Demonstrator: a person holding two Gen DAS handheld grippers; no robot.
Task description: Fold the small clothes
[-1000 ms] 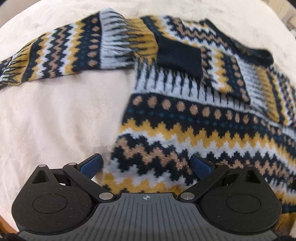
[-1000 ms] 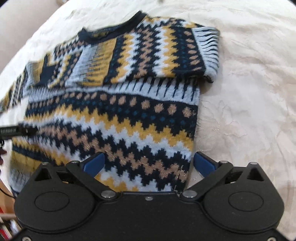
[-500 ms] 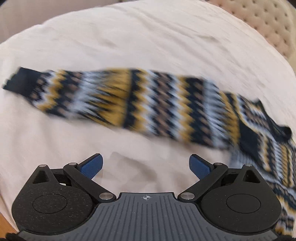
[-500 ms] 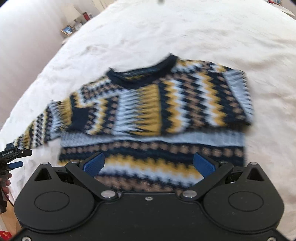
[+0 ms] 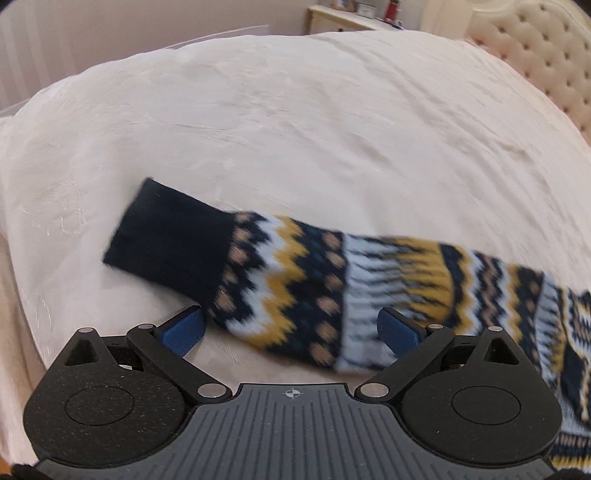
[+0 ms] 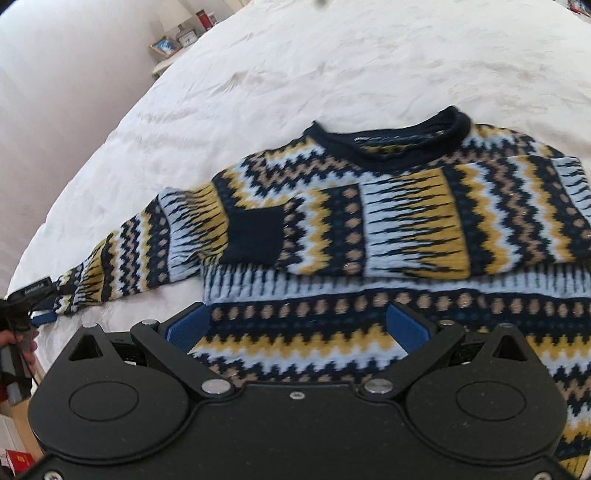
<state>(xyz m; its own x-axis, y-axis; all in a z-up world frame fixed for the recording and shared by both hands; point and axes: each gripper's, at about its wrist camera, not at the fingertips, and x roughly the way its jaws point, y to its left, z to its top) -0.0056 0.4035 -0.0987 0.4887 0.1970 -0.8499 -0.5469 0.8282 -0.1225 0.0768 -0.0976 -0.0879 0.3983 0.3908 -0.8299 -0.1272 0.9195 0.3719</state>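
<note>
A navy, mustard and pale-blue patterned sweater (image 6: 406, 221) lies flat on the white bedcover (image 6: 295, 74), collar away from me. One sleeve is folded across the chest, its navy cuff (image 6: 255, 236) near the middle. The other sleeve (image 5: 295, 280) stretches out sideways and ends in a navy cuff (image 5: 170, 236). My left gripper (image 5: 291, 328) is open just above this sleeve, near the cuff, holding nothing. It also shows small at the sleeve's end in the right wrist view, left gripper (image 6: 37, 306). My right gripper (image 6: 297, 326) hovers open over the sweater's lower body.
A tufted headboard (image 5: 546, 55) rises at the right in the left wrist view. A bedside shelf (image 5: 354, 14) holds small items. A picture frame (image 6: 164, 46) and lamp stand beyond the bed's edge. A hand (image 6: 22, 343) holds the left gripper.
My left gripper swung from the sweater's body out along the stretched sleeve to its cuff. My right gripper drew back, bringing the whole sweater into view. Both stayed open.
</note>
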